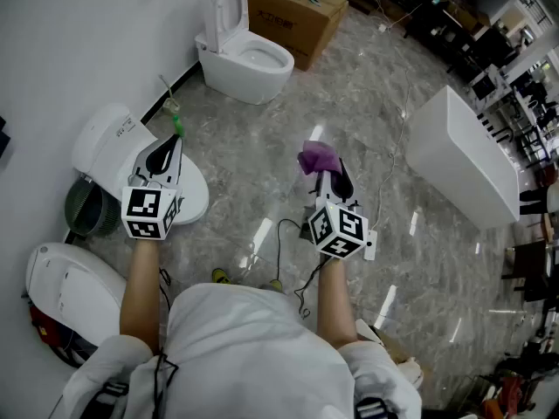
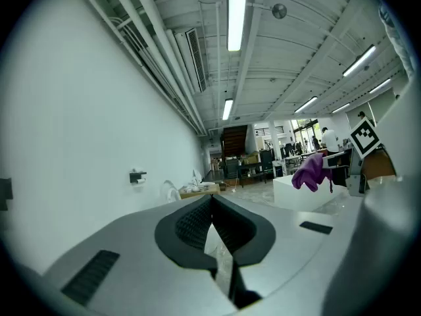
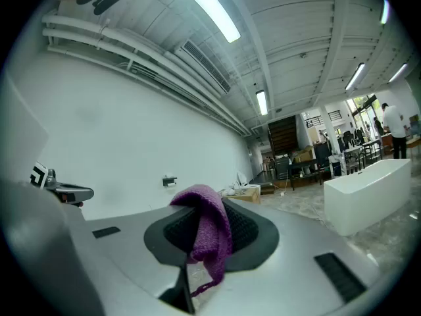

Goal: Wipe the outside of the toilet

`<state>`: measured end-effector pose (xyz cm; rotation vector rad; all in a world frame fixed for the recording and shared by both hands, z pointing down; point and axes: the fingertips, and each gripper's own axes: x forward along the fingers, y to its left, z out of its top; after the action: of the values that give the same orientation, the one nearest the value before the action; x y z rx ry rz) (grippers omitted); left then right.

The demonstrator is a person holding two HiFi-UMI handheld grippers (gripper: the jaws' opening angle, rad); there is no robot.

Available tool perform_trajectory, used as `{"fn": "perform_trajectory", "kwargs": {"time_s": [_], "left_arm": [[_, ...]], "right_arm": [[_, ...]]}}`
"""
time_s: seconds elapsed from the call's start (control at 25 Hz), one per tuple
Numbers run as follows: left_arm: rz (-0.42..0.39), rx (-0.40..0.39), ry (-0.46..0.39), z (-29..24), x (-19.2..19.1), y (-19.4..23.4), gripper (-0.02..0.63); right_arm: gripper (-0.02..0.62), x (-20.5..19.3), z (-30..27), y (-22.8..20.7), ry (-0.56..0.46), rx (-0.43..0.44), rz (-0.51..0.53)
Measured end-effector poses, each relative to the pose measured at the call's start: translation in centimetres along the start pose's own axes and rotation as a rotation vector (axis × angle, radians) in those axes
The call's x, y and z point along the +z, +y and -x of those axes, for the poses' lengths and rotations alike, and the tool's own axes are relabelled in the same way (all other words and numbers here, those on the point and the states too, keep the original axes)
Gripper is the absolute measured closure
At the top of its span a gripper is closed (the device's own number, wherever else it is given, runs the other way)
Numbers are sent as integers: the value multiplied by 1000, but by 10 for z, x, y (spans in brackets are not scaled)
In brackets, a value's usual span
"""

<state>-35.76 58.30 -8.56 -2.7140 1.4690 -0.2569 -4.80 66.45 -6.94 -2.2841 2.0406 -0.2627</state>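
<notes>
Head view: a glossy white toilet (image 1: 109, 142) stands on the grey marbled floor (image 1: 376, 103) by the wall, just beside the left gripper (image 1: 176, 140). Left gripper view: its ribbed black jaws meet, empty. Right gripper view: the right gripper (image 1: 327, 178) pinches a drooping purple knitted cloth (image 1: 316, 157).

Toilet (image 1: 246, 58), box (image 1: 301, 16), bathtub (image 1: 463, 160) on floor (image 1: 288, 160)

Purple cloth (image 3: 209, 232) hangs clamped; white toilet (image 1: 106, 140) stands upright.
</notes>
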Motion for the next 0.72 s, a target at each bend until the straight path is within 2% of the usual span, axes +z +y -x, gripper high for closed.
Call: {"fn": "perform_trajectory", "kwargs": {"time_s": [0.44,0.72], "left_arm": [[4,-4,4,1,-4,5,592],[5,-34,7,-4,-14,13,592]], "right_arm": [[512,-1,-5,12,-5,14,-10],[509,-12,-9,27,2,19,2]]}}
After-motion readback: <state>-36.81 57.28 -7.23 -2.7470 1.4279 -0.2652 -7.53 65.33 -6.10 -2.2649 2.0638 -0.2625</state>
